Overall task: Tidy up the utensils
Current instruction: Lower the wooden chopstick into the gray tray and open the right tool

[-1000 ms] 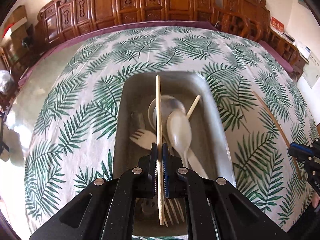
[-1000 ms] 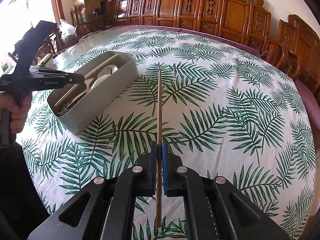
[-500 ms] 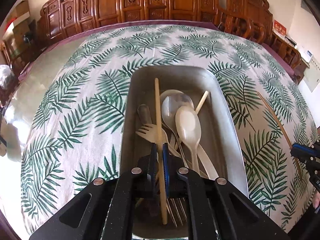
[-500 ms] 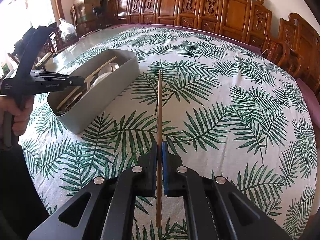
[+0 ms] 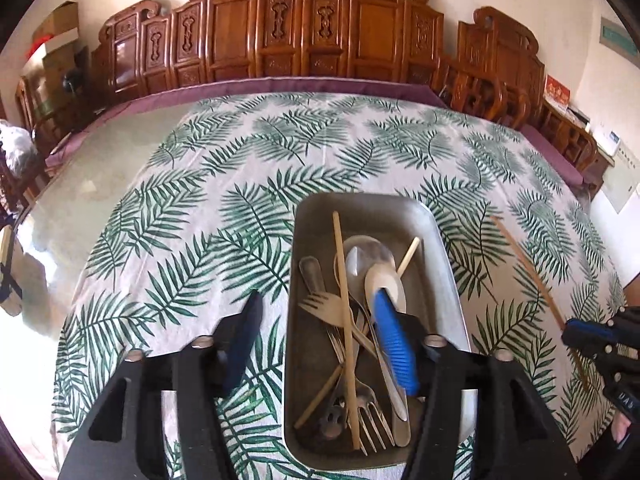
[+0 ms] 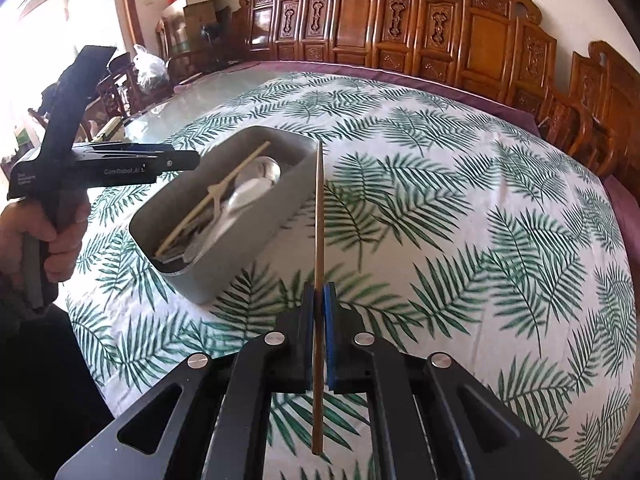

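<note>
Carved wooden chairs (image 6: 360, 20) ring our leaf-print tablecloth (image 5: 200, 208), left view alone shows forks (image 5: 360, 408) inside the grey tray (image 5: 440, 240), our left gripper (image 5: 316, 344) just sprung apart, chopstick (image 5: 344, 312) dropped among them, our right gripper (image 6: 319, 300) pinching a second chopstick (image 6: 319, 216) beside the tray.

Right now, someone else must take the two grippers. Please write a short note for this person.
Left gripper: jaws have just been opening, nothing between them; it hangs over the grey bin.
Right gripper: shut on a chopstick, above the tablecloth beside the bin.
Done: one chopstick lies in the bin with spoons and forks.
Left: put the held chopstick into the bin.
</note>
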`<state>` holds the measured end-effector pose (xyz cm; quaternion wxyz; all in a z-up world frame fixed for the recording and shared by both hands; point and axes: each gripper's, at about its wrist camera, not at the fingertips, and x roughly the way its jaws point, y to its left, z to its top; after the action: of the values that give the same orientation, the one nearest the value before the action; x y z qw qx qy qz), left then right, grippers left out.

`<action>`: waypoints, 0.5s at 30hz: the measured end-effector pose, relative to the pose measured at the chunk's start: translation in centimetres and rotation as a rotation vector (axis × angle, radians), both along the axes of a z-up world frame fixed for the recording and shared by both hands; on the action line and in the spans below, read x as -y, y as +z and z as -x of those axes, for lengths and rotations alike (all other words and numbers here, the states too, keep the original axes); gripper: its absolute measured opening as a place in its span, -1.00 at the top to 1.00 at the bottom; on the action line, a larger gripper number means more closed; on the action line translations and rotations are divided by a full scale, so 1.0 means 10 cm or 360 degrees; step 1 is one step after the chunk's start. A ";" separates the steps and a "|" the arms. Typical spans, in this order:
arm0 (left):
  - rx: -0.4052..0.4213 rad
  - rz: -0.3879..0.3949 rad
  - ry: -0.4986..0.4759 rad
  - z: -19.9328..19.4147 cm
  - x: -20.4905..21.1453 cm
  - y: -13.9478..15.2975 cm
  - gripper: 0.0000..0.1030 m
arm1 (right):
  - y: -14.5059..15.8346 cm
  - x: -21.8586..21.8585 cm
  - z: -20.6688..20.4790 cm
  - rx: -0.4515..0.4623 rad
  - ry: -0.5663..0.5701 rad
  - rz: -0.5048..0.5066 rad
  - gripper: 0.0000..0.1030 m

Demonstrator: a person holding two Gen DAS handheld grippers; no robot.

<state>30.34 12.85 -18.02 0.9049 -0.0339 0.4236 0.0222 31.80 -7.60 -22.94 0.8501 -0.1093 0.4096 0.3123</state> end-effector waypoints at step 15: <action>0.0110 0.0010 0.0067 0.05 -0.27 0.17 -0.80 | 0.18 -0.67 -0.13 -0.0003 0.0068 -0.0126 0.89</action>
<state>29.88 15.50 -16.36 0.9182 -0.0465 0.3915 0.0386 33.11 -0.95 -21.15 0.8466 -0.0841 0.3953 0.3464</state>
